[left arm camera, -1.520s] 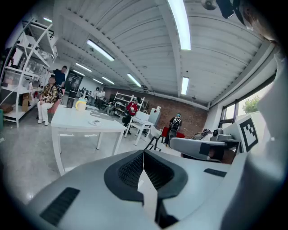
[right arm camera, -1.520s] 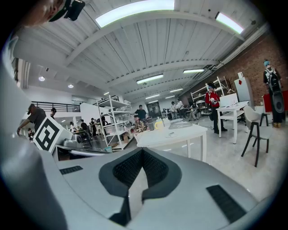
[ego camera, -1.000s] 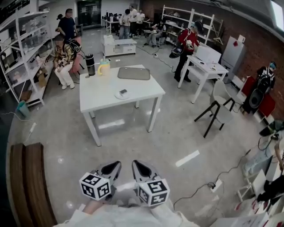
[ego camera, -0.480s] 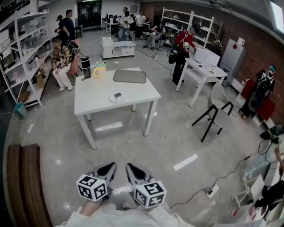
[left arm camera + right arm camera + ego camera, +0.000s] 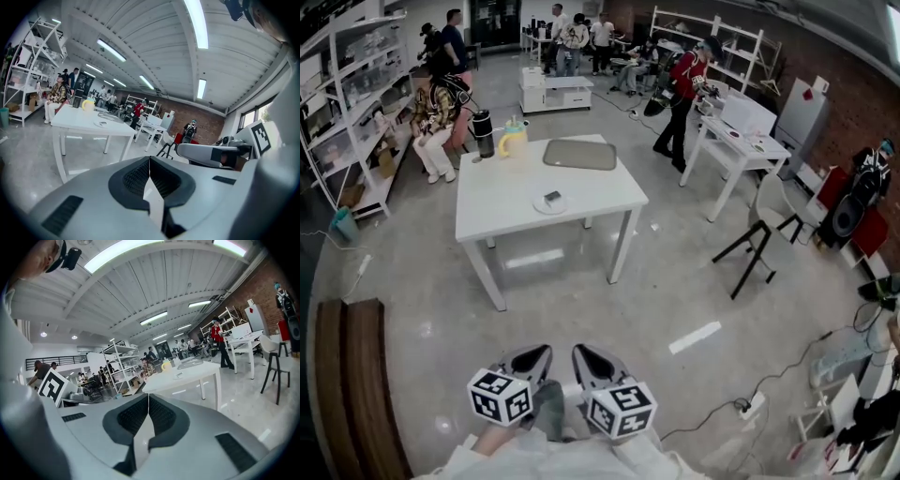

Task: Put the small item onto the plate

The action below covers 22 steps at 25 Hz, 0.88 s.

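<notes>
A white plate [image 5: 549, 202] lies near the middle of a white table [image 5: 502, 202] well ahead of me, and a small dark item [image 5: 552, 197] rests on it. Both grippers hang close to my body, far short of the table. My left gripper [image 5: 542, 353] is shut with nothing in it, and so is my right gripper [image 5: 583, 352] beside it. In the left gripper view the table [image 5: 79, 124] shows at the left with the plate [image 5: 101, 123] on it. In the right gripper view the table [image 5: 187, 373] stands ahead with the plate [image 5: 177, 376] small on top.
On the table's far side lie a grey tray [image 5: 580, 155], a yellow jug [image 5: 514, 141] and a dark flask [image 5: 483, 133]. A wooden bench [image 5: 356, 375] is at my left. A black chair [image 5: 759, 246] and a second white table [image 5: 741, 141] stand to the right. Several people are beyond; cables cross the floor at right.
My view has shifted slightly, so the table sits a little differently in the picture. Both grippers stay shut in front of my body.
</notes>
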{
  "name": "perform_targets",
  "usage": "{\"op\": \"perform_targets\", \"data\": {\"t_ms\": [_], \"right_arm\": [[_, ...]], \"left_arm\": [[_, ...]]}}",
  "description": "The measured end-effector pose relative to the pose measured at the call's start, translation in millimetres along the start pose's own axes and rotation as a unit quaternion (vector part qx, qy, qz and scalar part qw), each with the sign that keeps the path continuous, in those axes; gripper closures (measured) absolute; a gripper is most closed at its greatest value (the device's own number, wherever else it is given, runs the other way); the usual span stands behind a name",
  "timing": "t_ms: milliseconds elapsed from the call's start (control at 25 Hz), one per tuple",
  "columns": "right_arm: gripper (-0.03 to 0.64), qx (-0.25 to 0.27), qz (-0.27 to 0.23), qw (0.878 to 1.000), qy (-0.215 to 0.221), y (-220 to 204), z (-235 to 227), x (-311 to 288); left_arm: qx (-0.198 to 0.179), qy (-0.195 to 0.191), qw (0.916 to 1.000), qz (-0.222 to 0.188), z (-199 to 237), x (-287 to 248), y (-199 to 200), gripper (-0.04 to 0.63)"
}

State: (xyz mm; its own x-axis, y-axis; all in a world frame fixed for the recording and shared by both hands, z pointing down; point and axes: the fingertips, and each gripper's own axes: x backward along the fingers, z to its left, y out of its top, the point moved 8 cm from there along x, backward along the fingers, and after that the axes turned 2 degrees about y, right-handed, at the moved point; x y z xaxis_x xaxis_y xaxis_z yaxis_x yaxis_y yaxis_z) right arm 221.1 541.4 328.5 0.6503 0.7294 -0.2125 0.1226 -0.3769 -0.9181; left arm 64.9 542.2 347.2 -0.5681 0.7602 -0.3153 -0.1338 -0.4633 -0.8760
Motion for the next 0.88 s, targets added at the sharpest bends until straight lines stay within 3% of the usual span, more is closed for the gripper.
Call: {"op": "perform_targets", "data": {"t_ms": [320, 640, 880], "right_arm": [[0.6, 0.009, -0.008, 1.0, -0.018, 38, -24, -88], [0.6, 0.022, -0.037, 0.998, -0.044, 91, -39, -195], [0.6, 0.011, -0.04, 0.997, -0.066, 103, -54, -256]], "left_arm": [[-0.005, -0.009, 0.9999, -0.01, 70, -51, 61, 0.584], [-0.039, -0.041, 0.9983, -0.011, 150, -109, 145, 0.584], [-0.04, -0.056, 0.9976, 0.001, 207, -141, 172, 0.584]]}}
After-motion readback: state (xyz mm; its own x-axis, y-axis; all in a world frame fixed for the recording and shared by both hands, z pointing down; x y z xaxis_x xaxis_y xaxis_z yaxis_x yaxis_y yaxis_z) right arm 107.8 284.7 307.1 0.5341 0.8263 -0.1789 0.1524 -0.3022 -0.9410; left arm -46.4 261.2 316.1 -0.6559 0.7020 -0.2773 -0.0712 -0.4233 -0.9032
